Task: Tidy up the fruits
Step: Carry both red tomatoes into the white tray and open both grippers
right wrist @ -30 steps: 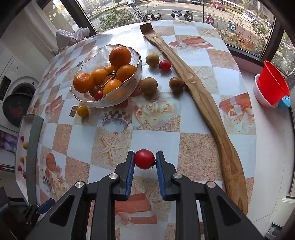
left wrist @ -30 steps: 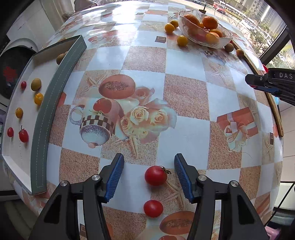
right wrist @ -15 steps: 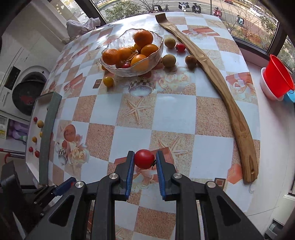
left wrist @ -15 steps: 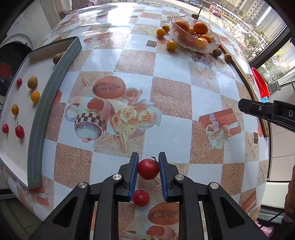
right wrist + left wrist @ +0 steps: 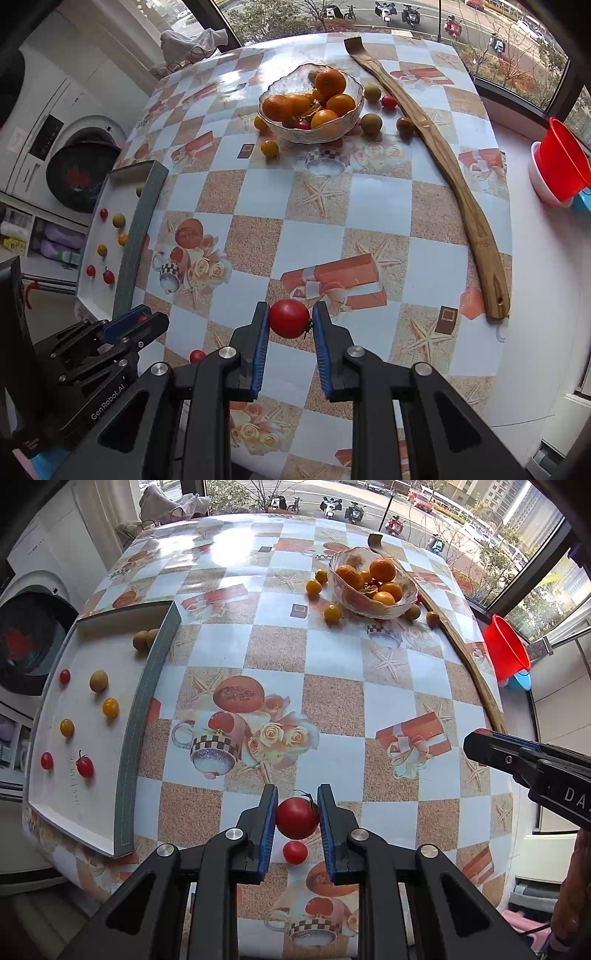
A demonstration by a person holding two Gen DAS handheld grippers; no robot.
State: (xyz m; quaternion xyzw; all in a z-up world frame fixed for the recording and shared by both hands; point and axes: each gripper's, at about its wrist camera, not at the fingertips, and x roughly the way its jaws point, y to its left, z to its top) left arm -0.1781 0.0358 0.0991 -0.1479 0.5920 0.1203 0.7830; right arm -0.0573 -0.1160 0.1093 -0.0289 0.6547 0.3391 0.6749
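My left gripper [image 5: 296, 816] is shut on a red tomato [image 5: 297, 818] and holds it above the table. A smaller red tomato [image 5: 294, 852] lies on the tablecloth just below it. My right gripper [image 5: 289, 318] is shut on another red tomato [image 5: 289, 318], raised over the table's near side. A white tray [image 5: 55, 794] at the left holds several small red, yellow and green fruits. A glass bowl [image 5: 295, 134] of oranges stands at the far side, with loose small fruits around it.
A long wooden tray [image 5: 454, 177] lies along the table's right side. A red cup [image 5: 561, 166] in a white bowl stands on the sill at the right. A washing machine [image 5: 55, 162] is left of the table. The left gripper shows in the right wrist view [image 5: 122, 325].
My left gripper closed on the tomato and lifted it off the table. My right gripper has drawn back and up from the bowl, keeping its tomato.
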